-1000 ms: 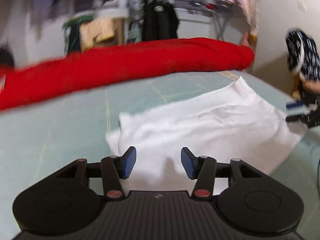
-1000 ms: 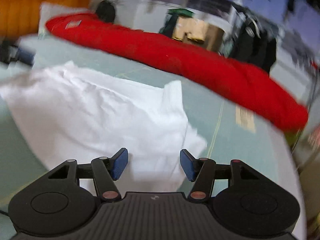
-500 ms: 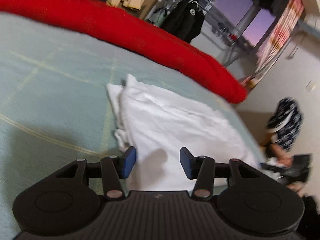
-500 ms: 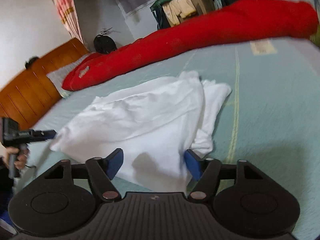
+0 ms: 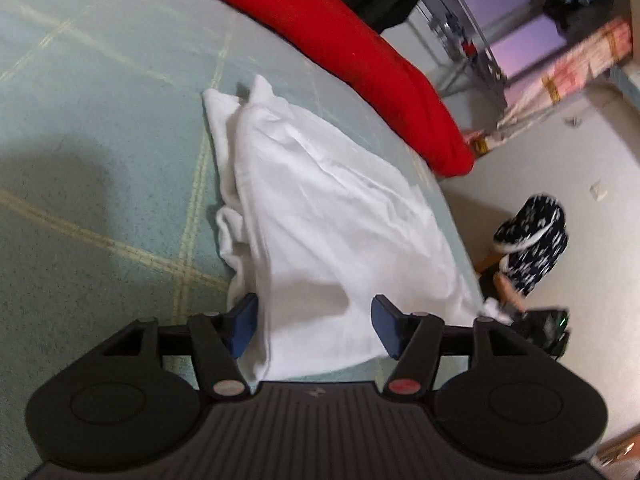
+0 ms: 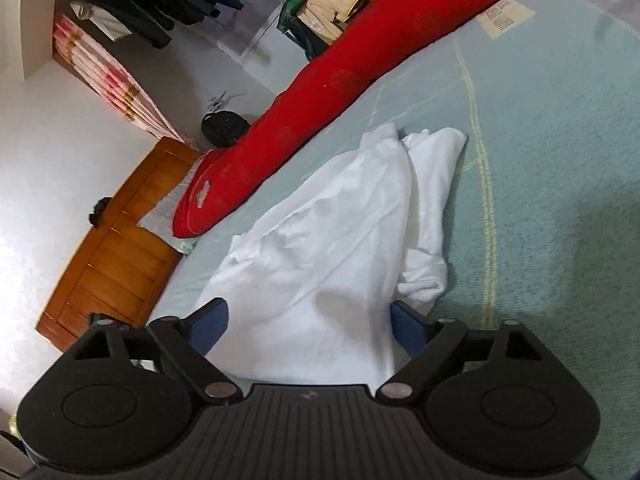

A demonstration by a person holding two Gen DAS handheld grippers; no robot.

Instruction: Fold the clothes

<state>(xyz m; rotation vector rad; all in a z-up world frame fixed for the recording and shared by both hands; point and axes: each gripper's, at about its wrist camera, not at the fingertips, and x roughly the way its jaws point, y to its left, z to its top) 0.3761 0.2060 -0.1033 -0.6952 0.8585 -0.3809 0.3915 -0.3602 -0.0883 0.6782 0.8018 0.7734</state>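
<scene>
A pale label (image 6: 505,15) lies on the green bedcover (image 6: 560,120). Its dark print is too blurred to read. Nothing else carries readable text.

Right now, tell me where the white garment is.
In both wrist views the white garment lies rumpled on the pale green bedcover, just ahead of both open grippers, with the long red bolster beyond it.

My white garment (image 5: 332,208) lies on pale green bedding (image 5: 100,152) crossed with cream lines, a red blanket (image 5: 360,44) behind, my grippers' pads (image 6: 408,330) blue, the headboard (image 6: 120,248) orange-brown.
</scene>
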